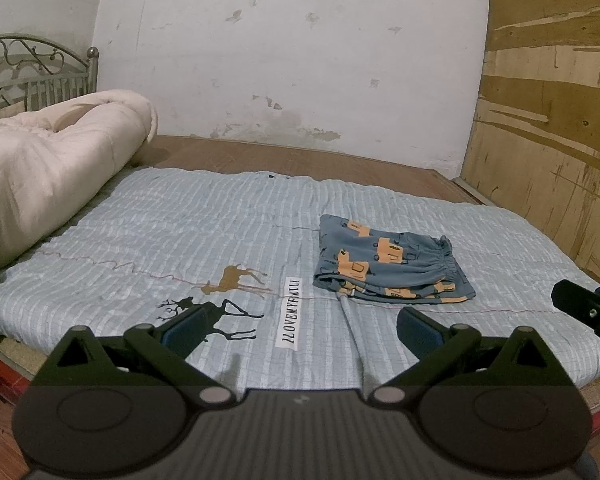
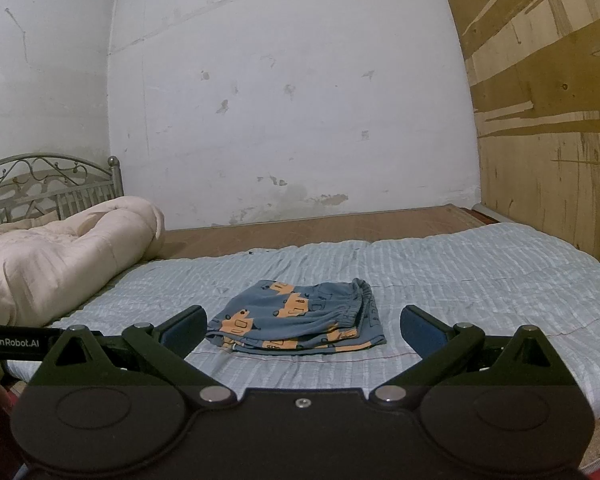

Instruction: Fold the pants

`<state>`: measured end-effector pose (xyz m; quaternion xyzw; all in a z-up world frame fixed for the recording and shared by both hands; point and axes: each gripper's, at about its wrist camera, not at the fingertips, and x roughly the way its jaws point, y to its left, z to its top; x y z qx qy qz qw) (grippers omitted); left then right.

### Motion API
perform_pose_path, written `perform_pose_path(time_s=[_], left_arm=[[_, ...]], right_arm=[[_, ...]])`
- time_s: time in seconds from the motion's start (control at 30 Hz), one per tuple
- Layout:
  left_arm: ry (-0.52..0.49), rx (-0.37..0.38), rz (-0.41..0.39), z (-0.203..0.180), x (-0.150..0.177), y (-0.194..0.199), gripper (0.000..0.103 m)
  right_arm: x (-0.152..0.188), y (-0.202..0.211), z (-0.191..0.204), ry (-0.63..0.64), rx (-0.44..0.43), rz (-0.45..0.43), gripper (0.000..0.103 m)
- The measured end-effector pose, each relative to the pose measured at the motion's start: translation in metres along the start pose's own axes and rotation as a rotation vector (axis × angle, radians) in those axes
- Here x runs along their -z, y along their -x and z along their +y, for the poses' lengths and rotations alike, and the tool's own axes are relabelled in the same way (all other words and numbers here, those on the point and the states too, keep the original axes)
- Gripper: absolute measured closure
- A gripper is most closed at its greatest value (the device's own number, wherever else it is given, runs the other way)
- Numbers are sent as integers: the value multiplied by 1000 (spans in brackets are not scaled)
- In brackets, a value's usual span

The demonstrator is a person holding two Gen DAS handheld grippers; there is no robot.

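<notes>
Small blue pants with orange trucks (image 2: 296, 316) lay folded on striped bed sheet (image 2: 460, 272) | left gripper (image 1: 300, 330) wide apart, empty | right gripper (image 2: 302, 330) wide apart, empty | could bump and mess up neat pile if moved closer.

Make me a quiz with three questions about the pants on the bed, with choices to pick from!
1. Where are the pants?
A. On the blue bedsheet
B. On the rolled-up quilt
C. On the floor

2. What colour are the shapes printed on the pants?
A. Pink
B. Orange
C. White

3. What are the two grippers doing?
A. Both pinch the pants
B. One holds the quilt
C. Both are open and hold nothing

Answers:
1. A, the pants lie flat on the bedsheet, apart from the quilt.
2. B, orange shapes show on the blue-grey cloth.
3. C, the left gripper and the right gripper both have their fingers spread wide, short of the pants.
</notes>
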<state>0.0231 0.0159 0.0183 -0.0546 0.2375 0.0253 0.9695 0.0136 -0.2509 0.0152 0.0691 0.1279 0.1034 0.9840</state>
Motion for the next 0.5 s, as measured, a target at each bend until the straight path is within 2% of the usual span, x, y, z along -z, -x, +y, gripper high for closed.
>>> perform_pose_path(time_s=[0.5], left_arm=[[-28,1,-1,-5,-4,2,1]], right_arm=[[1,1,2,2,-2,1,1]])
